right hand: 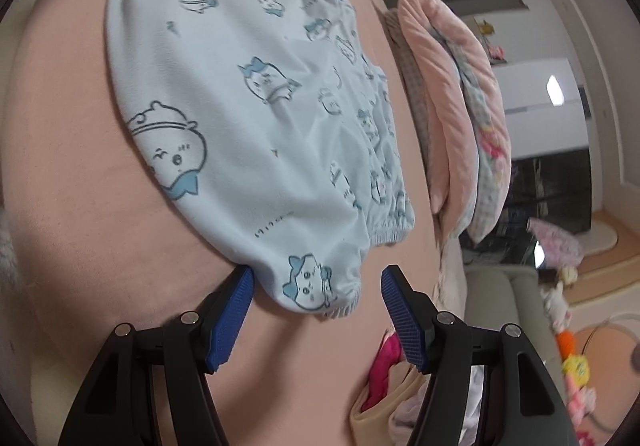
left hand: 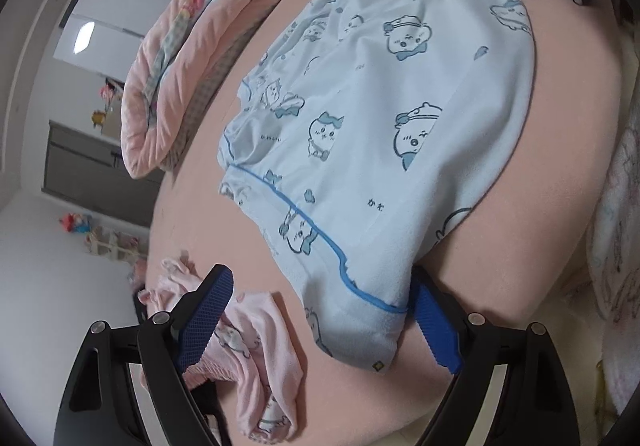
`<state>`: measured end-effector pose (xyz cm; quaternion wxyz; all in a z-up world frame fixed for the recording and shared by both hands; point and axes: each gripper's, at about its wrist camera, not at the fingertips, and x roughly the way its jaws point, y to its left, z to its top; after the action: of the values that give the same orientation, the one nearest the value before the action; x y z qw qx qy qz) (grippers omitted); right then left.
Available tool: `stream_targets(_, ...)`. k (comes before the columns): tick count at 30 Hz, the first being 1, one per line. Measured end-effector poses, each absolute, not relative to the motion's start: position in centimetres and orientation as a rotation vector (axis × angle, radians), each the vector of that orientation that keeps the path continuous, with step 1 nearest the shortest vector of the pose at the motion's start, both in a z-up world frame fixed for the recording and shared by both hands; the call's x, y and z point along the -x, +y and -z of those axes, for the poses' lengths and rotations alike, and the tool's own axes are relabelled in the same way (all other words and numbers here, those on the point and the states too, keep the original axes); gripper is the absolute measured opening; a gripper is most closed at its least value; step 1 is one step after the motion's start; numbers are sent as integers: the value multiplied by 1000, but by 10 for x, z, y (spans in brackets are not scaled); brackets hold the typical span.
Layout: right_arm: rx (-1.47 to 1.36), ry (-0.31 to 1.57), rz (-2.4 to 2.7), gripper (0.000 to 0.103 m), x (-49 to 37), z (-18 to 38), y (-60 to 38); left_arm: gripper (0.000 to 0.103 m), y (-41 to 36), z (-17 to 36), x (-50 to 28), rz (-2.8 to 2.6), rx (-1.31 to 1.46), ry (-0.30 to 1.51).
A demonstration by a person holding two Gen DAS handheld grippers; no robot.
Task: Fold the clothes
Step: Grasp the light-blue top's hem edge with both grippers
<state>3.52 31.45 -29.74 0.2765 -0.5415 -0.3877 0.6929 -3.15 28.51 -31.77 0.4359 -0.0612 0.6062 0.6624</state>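
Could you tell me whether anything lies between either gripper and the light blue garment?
Nothing visible does. The left gripper and right gripper each already straddle an edge of the light blue garment, jaws open.

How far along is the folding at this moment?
Done: the blue printed garment lies folded over on the pink bed. In hand: both the left gripper and right gripper are open, each straddling a corner. Left: further folds, plus the crumpled pink garment.

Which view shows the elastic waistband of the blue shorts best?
The right wrist view: the gathered waistband of the blue shorts runs along the near edge, just ahead of the open right gripper. The left wrist view shows the piped leg hem; the waistband lies far off, small.
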Motion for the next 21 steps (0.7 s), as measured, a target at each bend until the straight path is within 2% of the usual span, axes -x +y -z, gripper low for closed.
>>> stream_targets(5,1439,-1181,-1850,66,-29,304,311,88,291,319,28,-1649,80,1514)
stream_targets(9,1407,-1190,-1833,66,-24,305,317,92,300,311,42,-1682,198,1430)
stream_targets(14,1380,-1195,-1835,65,-27,307,317,92,297,315,40,-1677,153,1417)
stream_targets(17,1401,-1171,-1849,65,-26,309,316,92,300,314,47,-1672,216,1372)
stream_targets(20,1430,-1129,-1886,52,-26,312,317,92,299,313,52,-1669,246,1324)
stream_targets(21,1441,-1112,-1899,41,-27,315,315,92,299,313,51,-1669,245,1320)
